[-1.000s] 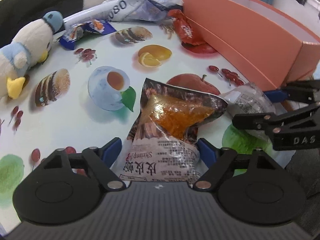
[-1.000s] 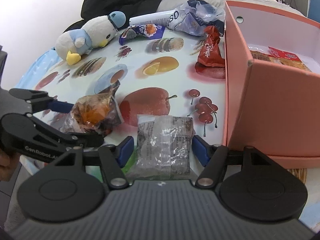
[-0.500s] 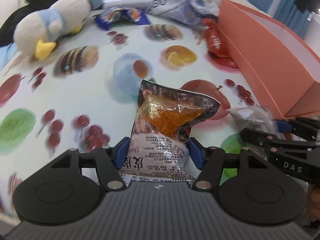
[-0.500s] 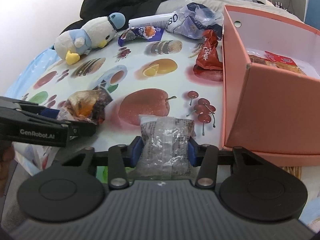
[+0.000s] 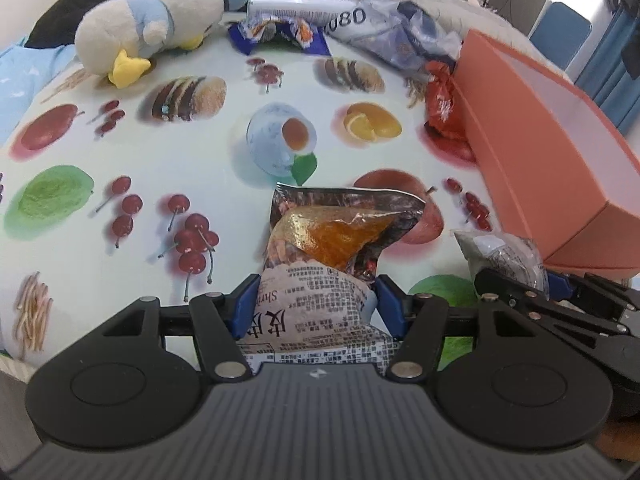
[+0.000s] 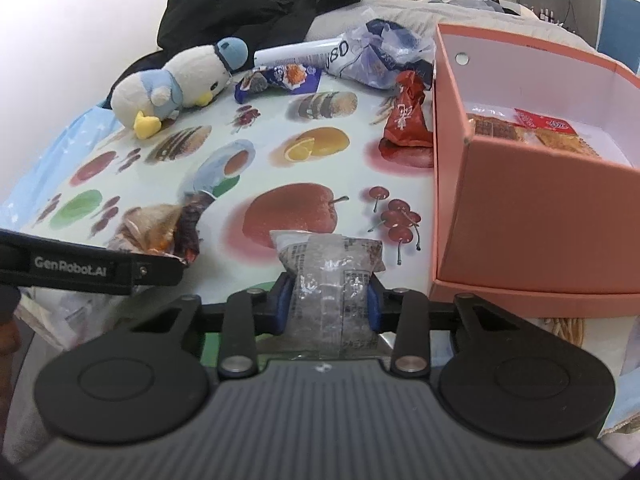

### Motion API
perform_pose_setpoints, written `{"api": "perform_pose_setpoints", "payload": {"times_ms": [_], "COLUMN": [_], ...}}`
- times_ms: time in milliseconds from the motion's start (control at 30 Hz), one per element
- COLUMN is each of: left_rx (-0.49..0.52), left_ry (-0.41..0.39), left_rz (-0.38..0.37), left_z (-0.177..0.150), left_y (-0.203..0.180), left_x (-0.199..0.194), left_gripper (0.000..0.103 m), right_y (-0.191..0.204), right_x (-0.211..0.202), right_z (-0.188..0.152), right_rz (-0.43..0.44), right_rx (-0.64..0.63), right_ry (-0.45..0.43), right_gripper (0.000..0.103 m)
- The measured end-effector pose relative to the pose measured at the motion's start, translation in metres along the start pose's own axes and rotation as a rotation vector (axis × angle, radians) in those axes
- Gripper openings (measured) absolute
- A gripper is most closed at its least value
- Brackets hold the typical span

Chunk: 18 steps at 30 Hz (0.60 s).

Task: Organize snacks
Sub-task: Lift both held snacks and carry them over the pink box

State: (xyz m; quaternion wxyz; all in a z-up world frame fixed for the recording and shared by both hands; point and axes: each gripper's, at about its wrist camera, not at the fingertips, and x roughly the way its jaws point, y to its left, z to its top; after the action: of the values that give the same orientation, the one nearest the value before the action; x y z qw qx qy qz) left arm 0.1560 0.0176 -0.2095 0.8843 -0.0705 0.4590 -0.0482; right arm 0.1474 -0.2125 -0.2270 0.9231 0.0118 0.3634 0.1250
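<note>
My left gripper (image 5: 314, 304) is shut on the near end of a brown and orange shrimp snack bag (image 5: 332, 236), which also shows in the right wrist view (image 6: 160, 228). My right gripper (image 6: 328, 304) is shut on a clear silvery snack pack (image 6: 330, 276), seen in the left wrist view (image 5: 504, 256) too. Both sit at the table's near edge. An open orange box (image 6: 532, 224) stands to the right with several snack packs (image 6: 532, 132) inside. A red snack bag (image 6: 408, 116) and a blue snack bag (image 6: 280, 78) lie farther back.
The tablecloth (image 5: 200, 160) has printed fruit. A plush penguin (image 6: 176, 84) lies at the back left. A crumpled plastic bag (image 6: 376, 56), a white tube (image 6: 300, 50) and black clothing (image 6: 256, 4) sit at the far edge.
Both grippers closed from open onto their packs. The left gripper swung left and pulled back toward the table's near edge with the shrimp bag. The right gripper squeezed the clear pack narrower.
</note>
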Motion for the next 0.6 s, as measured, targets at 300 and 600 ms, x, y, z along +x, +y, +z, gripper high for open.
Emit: {"api": "perform_pose_setpoints", "payload": {"times_ms": [300, 600], "left_rx": [-0.021, -0.008], "left_ry": [-0.031, -0.106], "left_rz": [-0.026, -0.088], "left_z": [0.005, 0.017], "left_y": [-0.009, -0.038], "left_x": [-0.024, -0.075], "left_gripper": [0.065, 0.065], "right_y": [0.002, -0.004], "right_x": [-0.028, -0.078], "right_z": [0.008, 0.017], "right_rz": [-0.005, -0.003], "right_rx": [0.013, 0.053], "right_ry": [-0.052, -0.109], "right_gripper": [0.039, 0.039]}}
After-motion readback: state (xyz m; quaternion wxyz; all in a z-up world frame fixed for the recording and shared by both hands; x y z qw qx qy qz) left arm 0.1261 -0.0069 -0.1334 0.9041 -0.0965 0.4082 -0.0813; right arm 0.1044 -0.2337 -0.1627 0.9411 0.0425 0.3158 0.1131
